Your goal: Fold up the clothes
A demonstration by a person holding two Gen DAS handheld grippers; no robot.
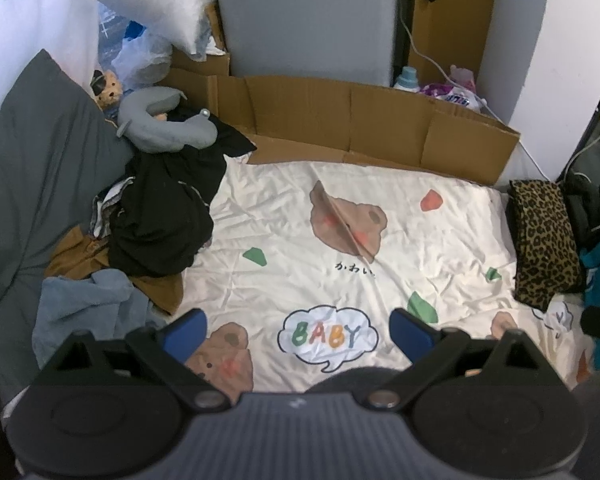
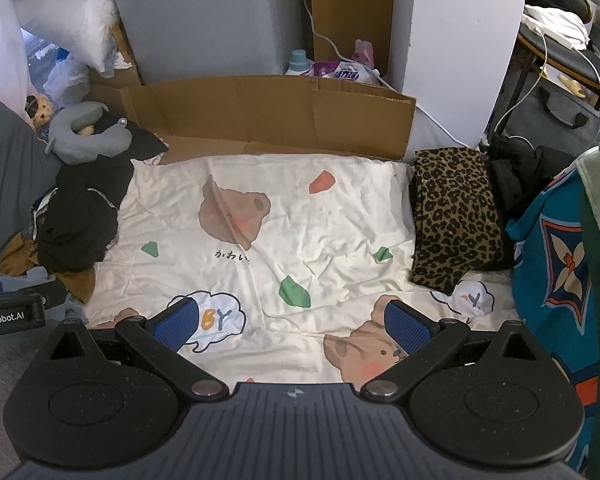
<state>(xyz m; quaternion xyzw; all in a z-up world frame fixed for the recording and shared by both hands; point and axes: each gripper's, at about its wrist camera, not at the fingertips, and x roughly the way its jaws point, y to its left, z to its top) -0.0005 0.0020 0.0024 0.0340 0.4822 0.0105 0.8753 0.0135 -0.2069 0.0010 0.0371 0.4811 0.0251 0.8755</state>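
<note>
Clothes wait in a heap at the left edge of the bed; both claws hang empty over the printed sheet.

Left gripper (image 1: 298, 334) and right gripper (image 2: 292, 322) each stand spread wide, holding nothing. Outward lie the cream bear-print sheet (image 1: 340, 248), the tangled pile of black garment (image 1: 164, 220), brown garment (image 1: 80, 252) and blue garment (image 1: 84, 304), and the folded leopard-print cloth (image 2: 456, 216) on the right. Likely risks: a pinch into the heap drags several pieces together, or catches the sheet underneath.

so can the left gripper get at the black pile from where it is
Probably yes. The left gripper is open and empty over the sheet, and the black pile lies ahead to its left with nothing between them. Only the neck pillow rests on its far end.
</note>
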